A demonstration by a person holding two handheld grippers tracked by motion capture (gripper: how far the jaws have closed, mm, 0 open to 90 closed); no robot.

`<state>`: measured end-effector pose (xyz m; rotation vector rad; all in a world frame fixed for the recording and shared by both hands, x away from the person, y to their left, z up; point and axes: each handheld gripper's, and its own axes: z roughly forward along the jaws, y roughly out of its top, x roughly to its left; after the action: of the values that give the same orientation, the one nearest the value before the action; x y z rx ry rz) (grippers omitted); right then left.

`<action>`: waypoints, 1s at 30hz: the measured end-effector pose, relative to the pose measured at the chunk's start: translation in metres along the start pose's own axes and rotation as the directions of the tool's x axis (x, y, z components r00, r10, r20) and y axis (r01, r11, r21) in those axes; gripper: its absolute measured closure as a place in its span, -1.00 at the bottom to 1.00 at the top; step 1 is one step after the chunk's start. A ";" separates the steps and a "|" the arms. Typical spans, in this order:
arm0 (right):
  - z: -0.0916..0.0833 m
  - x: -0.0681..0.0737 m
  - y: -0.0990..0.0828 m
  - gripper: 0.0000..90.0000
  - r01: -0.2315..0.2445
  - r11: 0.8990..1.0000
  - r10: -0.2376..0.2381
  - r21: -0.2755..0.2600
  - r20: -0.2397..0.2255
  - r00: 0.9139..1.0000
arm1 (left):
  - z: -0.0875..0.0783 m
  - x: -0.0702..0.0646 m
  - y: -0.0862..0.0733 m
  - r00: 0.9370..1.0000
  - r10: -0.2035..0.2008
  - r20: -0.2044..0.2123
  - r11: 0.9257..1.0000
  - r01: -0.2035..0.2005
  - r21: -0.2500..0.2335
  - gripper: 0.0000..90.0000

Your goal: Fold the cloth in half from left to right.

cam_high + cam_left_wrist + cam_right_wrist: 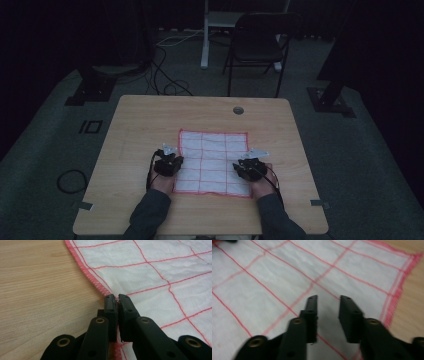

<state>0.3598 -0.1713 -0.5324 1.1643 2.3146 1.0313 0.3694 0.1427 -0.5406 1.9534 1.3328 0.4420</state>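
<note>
High view: cloth (212,160) lies flat, long axis toward the person.

The high view is dim and murky with black edges, while both close views are brightly lit, the right one motion-blurred.

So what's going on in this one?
A person at a wooden table works on a white cloth with a red grid, lying flat, using a two-jaw tool in each hand. The left tool is pinched shut on the cloth's red-stitched left edge. The right tool sits over the cloth near its right edge, jaws apart with a gap between them and nothing pinched yet. The cloth has not been lifted or folded.
</note>
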 end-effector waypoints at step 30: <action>0.049 0.036 0.037 0.80 0.057 0.998 -0.055 0.032 -0.059 0.997 | -0.012 -0.006 0.017 0.999 -0.004 0.043 0.998 0.006 -0.059 0.95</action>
<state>0.3875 -0.1058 -0.5378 1.0890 2.4044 1.0227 0.3705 0.1384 -0.5189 1.9000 1.2829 0.4301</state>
